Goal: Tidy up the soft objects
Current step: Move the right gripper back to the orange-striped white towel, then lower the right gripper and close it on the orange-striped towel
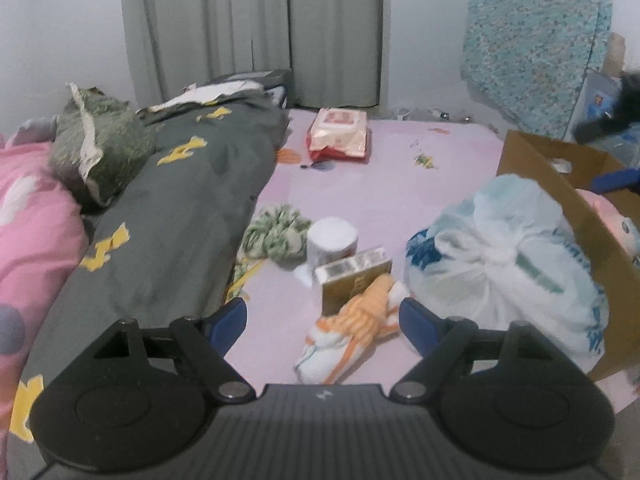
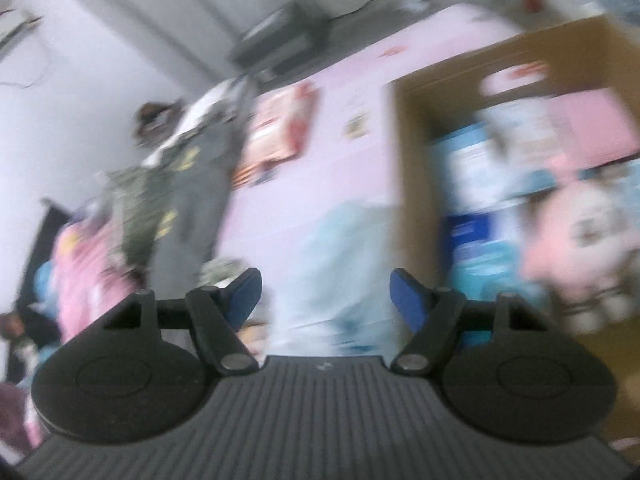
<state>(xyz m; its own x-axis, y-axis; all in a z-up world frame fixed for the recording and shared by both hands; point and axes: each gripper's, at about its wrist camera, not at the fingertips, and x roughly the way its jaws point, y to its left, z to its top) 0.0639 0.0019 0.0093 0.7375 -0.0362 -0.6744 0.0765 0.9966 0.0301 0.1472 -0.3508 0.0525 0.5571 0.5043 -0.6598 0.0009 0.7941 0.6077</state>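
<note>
Orange-striped cloth (image 1: 360, 320) lies crumpled on the pink bed sheet (image 1: 400, 192), between the spread fingers of my left claw (image 1: 322, 316), which touches nothing. A tied white plastic bag (image 1: 504, 256) sits just beside it, against the cardboard box (image 1: 532, 156). My right claw (image 2: 325, 300) hangs spread and empty, its view blurred

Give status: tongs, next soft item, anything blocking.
Left tongs open, nothing held. Right tongs open, empty, view blurred. Orange striped cloth lies between left fingers, leaning on gold box. White plastic bag crowds right side.
</note>
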